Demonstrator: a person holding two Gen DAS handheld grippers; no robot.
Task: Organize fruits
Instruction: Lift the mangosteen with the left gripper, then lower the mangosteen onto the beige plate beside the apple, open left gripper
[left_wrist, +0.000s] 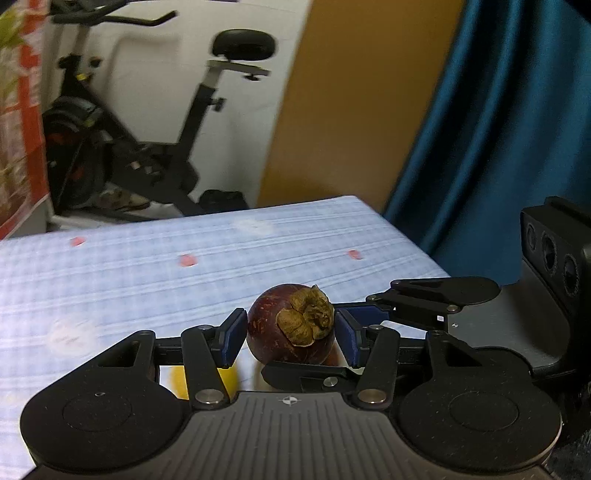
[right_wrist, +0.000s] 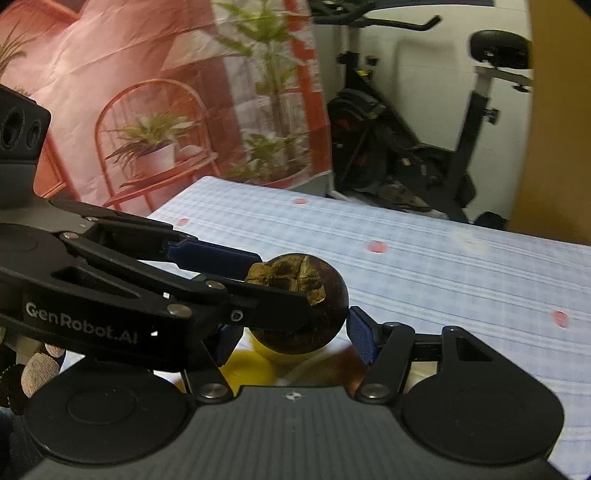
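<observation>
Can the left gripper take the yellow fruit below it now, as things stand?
Probably not. The left gripper is already shut on the mangosteen, so its jaws have no room for the yellow fruit lying below.

Both views are dim and warm-toned, lit softly from indoors with no hard shadows or glare. Fisheye distortion bends the table edge (left_wrist: 221, 218) and darkens the corners. Motion blur smears the exercise bike (left_wrist: 147, 110) and the tablecloth's pink marks (right_wrist: 376, 246), while the near fruit (left_wrist: 291, 328) stays fairly sharp.

Exercise bike (left_wrist: 155, 110), teal curtain (left_wrist: 498, 129), perhaps sandals (left_wrist: 122, 201) beneath.
</observation>
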